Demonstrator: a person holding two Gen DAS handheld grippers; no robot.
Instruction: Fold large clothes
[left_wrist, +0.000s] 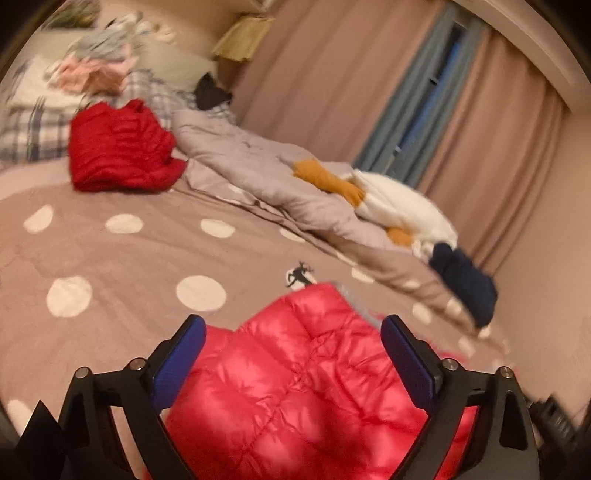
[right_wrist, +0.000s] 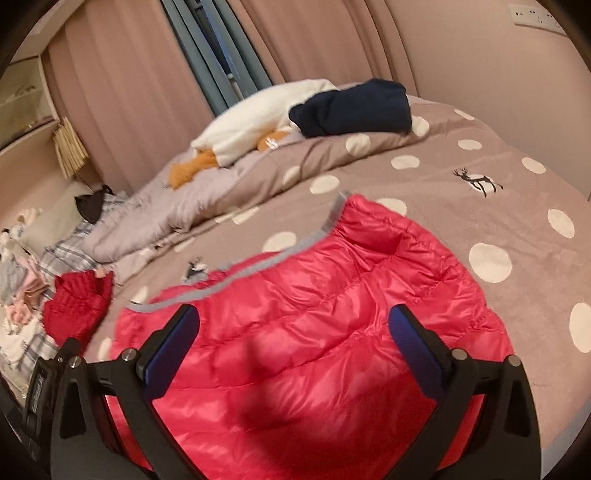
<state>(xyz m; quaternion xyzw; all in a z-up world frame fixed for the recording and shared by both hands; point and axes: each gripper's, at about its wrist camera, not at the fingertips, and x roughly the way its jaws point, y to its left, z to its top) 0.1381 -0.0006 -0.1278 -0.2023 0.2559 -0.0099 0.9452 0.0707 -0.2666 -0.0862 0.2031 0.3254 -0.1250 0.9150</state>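
Pink jacket (right_wrist: 314, 332) flat on bed (right_wrist: 517, 206) | both grippers, left gripper (left_wrist: 293, 358) and right gripper (right_wrist: 295, 343), wide, holding nothing | step: about to fold | next: grab an edge

Left tongs (left_wrist: 293, 334): black angular frame, blue textured pads (left_wrist: 181, 354), silver screws at pivots. Right tongs (right_wrist: 293, 325): same black frame, blue pads (right_wrist: 173, 347), silver screws.

A glossy pink-red quilted down jacket (right_wrist: 314, 325) with grey trim lies spread flat on the taupe polka-dot bedspread (right_wrist: 480, 177), its trimmed edge toward the rumpled grey duvet, puffy panels creased and slightly wrinkled.
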